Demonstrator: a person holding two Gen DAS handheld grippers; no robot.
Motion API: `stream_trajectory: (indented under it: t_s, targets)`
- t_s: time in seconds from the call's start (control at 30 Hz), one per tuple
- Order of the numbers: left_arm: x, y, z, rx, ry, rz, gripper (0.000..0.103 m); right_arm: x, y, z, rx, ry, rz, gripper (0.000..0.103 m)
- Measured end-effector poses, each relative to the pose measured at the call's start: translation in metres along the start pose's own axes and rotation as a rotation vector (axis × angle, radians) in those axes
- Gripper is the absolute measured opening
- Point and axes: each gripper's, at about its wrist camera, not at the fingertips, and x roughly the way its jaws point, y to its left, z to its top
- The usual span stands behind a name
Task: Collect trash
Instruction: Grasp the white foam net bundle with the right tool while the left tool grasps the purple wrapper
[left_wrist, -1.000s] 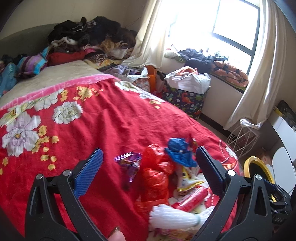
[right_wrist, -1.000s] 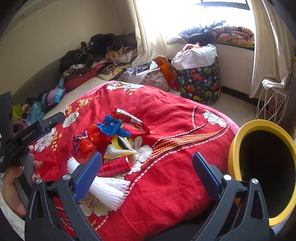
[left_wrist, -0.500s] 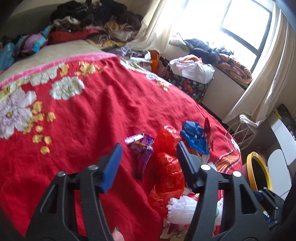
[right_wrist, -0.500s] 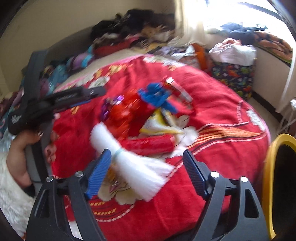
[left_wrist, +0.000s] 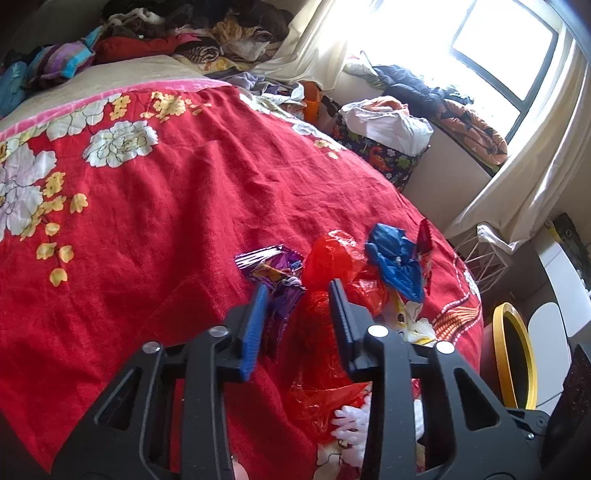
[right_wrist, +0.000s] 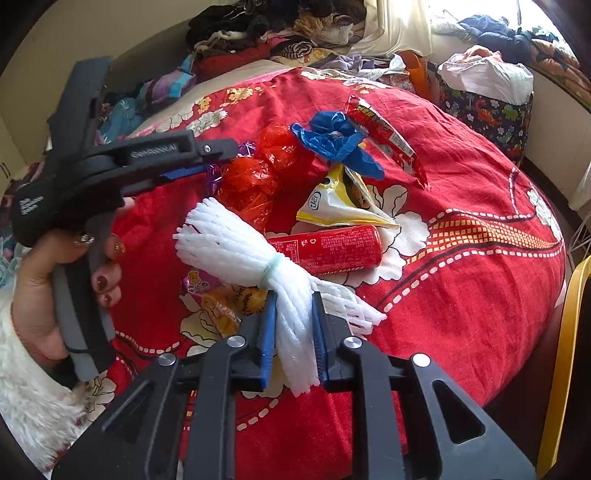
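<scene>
A heap of trash lies on the red flowered blanket (right_wrist: 461, 177). My right gripper (right_wrist: 293, 325) is shut on the white foam net bundle (right_wrist: 236, 243), just below its green band. My left gripper (left_wrist: 297, 314) is half closed around the purple foil wrapper (left_wrist: 275, 273) and the edge of the red plastic bag (left_wrist: 332, 258); whether the pads press on them I cannot tell. The left gripper also shows in the right wrist view (right_wrist: 207, 162). A blue bag (right_wrist: 332, 140), a yellow snack packet (right_wrist: 343, 199), a red can (right_wrist: 328, 249) and a red wrapper (right_wrist: 388, 136) lie in the heap.
A yellow-rimmed bin (left_wrist: 515, 350) stands off the bed's right edge; its rim also shows in the right wrist view (right_wrist: 565, 350). Piled clothes (left_wrist: 192, 33) lie at the bed's far end. A patterned bag of laundry (left_wrist: 384, 136) and a white wire basket (left_wrist: 484, 254) stand under the window.
Both grippers moved down into the heap and narrowed their jaws. The right one closed on the foam net bundle. The left one closed in around the purple wrapper and red bag.
</scene>
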Motion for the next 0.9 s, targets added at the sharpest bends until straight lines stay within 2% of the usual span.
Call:
stream_trajectory:
  t_s: [0.07,0.13,0.37,0.63,0.9]
  targets:
    - [0.002,0.002,-0.001,-0.004,0.006,0.006,0.015,-0.002,-0.003,-0.002,0.013,-0.007,0.014,0.016]
    - [0.002,0.003,-0.002,-0.007,0.004,0.011,0.013,-0.006,-0.006,-0.003,0.027,-0.014,0.021,0.016]
    - [-0.016,0.004,0.005,-0.003,-0.048,0.002,0.012,-0.019,-0.013,-0.005,0.074,-0.071,0.032,0.015]
    - [-0.046,-0.002,0.016,0.02,-0.111,-0.012,0.012,-0.033,-0.011,-0.009,0.065,-0.138,0.016,0.014]
    - [-0.056,-0.018,0.018,0.058,-0.127,-0.015,0.012,-0.048,-0.019,-0.012,0.1,-0.193,0.027,0.014]
